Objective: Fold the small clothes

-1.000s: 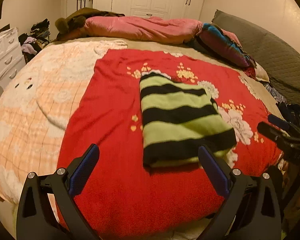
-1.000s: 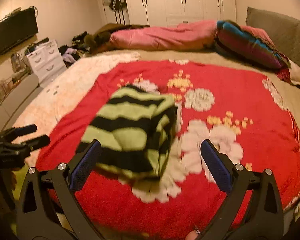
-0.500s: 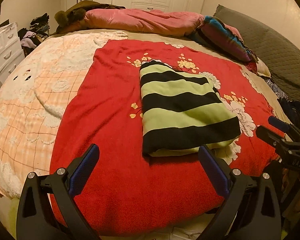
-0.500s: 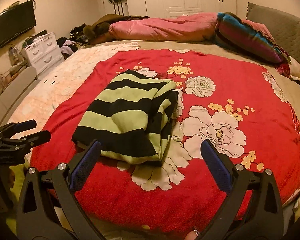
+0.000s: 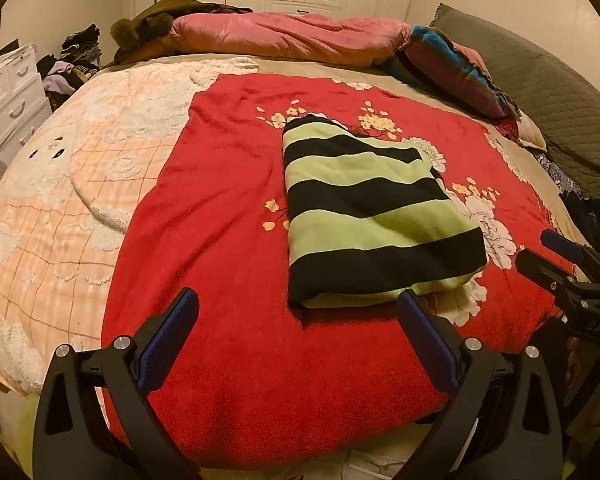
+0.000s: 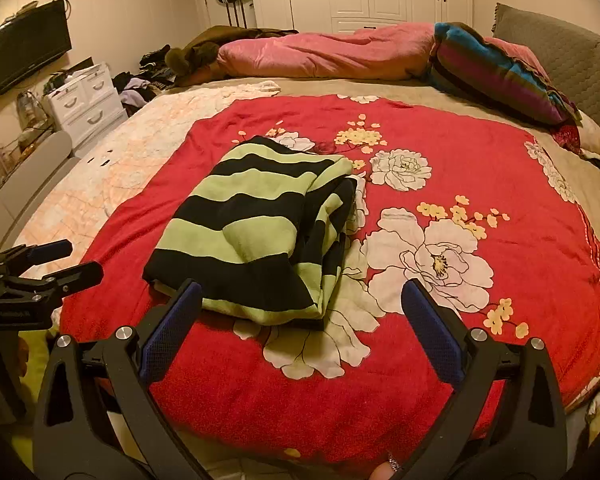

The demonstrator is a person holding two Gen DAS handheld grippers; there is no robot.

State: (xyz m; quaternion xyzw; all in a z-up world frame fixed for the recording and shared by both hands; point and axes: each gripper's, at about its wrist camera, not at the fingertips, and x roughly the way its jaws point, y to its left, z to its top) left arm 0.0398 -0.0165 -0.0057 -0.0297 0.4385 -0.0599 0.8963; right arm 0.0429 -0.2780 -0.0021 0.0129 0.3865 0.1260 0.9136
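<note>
1. The green-and-black striped garment (image 5: 374, 216) lies folded in a thick rectangle on the red floral blanket (image 5: 220, 208), towards the near edge of the bed and about midway along it.
2. In the right wrist view the garment's (image 6: 256, 232) right side shows stacked, loosely aligned layers; one corner overlaps a white printed flower.
3. The left gripper (image 5: 298, 330) hangs over the bed's near edge, its jaws spread wide and holding nothing; its right finger stands just in front of the garment's near edge.
4. The right gripper (image 6: 300, 318) likewise has its jaws wide apart and empty, with its left finger in front of the garment's near left corner.
5. A peach quilted cover (image 5: 60, 184) spreads over the bed's left side, beside the blanket.
6. Along the far edge lie a pink duvet (image 5: 292, 38) and a striped pillow (image 5: 456, 72); a grey headboard (image 5: 560, 104) lines the right edge.
7. White drawers (image 6: 86, 100) stand past the bed's left edge, with clothes heaped beside them; what the drawers hold cannot be seen.
</note>
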